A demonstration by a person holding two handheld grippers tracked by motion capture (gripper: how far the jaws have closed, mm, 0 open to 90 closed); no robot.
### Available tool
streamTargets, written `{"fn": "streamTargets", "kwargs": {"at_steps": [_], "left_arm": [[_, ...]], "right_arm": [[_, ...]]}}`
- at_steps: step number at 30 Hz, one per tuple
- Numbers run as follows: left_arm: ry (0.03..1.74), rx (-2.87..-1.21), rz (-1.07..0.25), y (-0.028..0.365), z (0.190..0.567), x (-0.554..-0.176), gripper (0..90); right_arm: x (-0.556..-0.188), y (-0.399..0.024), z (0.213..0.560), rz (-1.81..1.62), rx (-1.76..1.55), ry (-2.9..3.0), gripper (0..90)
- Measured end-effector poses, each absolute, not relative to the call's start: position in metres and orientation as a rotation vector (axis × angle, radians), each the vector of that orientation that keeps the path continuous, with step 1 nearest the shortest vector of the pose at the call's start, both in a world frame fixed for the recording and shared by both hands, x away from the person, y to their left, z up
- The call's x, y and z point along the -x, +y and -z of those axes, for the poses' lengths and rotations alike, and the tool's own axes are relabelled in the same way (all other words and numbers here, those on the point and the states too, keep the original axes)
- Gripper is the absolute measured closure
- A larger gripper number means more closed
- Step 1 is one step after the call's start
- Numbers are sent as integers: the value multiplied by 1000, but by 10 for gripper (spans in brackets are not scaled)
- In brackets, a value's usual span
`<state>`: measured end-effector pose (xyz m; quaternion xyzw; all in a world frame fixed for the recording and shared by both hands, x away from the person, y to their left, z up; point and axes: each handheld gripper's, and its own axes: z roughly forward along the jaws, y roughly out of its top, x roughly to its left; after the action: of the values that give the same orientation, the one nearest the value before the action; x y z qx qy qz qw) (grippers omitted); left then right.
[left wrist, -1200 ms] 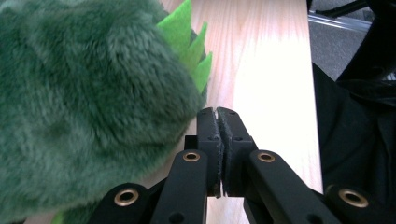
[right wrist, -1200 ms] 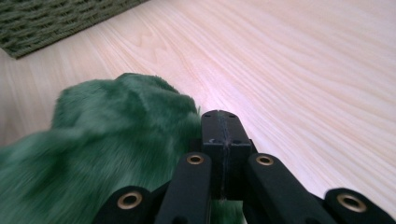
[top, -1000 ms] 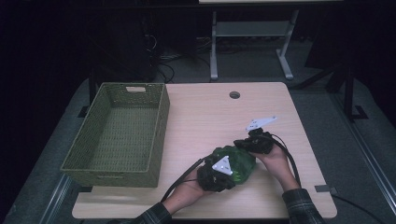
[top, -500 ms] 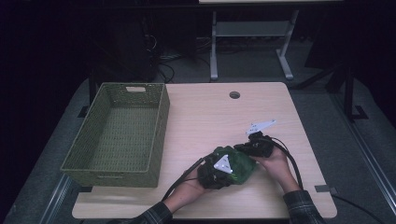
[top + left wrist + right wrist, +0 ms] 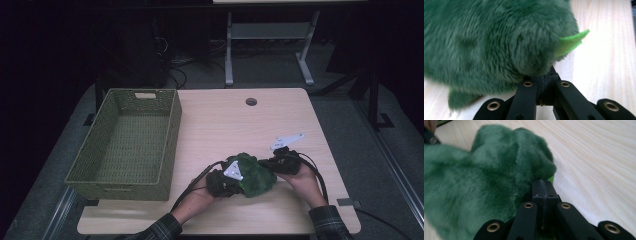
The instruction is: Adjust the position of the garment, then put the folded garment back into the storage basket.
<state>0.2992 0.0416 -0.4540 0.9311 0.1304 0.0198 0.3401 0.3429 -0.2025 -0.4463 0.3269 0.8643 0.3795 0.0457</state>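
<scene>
A green plush toy lies on the wooden table near its front edge, between my two hands. My left gripper comes at it from the left, and its jaws are pressed together with their tips buried in the fur. A light green felt spike sticks out beside them. My right gripper comes from the right, jaws also pressed together at the toy's furry edge. In their own views the left gripper and the right gripper each nip the fur.
A green woven basket with nothing in it stands on the left half of the table. A round cable hole sits near the far edge. Bare tabletop lies behind the toy. Cables trail off the front edge.
My right hand and its gripper have shifted slightly toward the front edge of the table. The toy and my left gripper have barely moved.
</scene>
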Motion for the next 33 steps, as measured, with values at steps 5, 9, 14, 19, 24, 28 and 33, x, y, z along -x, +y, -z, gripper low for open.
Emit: {"fn": "streamTargets", "kwargs": {"at_steps": [5, 9, 14, 19, 24, 28, 33], "left_arm": [[395, -2417, -84, 51, 454, -308, 893], [411, -2431, -114, 58, 453, -316, 892], [461, -2403, -120, 63, 453, -320, 875], [438, -2409, -119, 71, 447, -320, 780], [439, -2386, -108, 80, 438, -318, 564], [428, -2377, -88, 83, 432, -317, 406], [385, -2384, -104, 81, 424, -318, 267]], "right_arm": [[-332, -209, 446, -1156, -998, 2633, 899], [-323, -210, 445, -1146, -992, 2638, 898], [-312, -211, 444, -1149, -981, 2628, 866], [-306, -227, 439, -1185, -1017, 2532, 744], [-298, -248, 440, -1188, -1084, 2431, 529], [-293, -264, 448, -1146, -1138, 2382, 357], [-287, -278, 459, -1073, -1209, 2327, 149]]}}
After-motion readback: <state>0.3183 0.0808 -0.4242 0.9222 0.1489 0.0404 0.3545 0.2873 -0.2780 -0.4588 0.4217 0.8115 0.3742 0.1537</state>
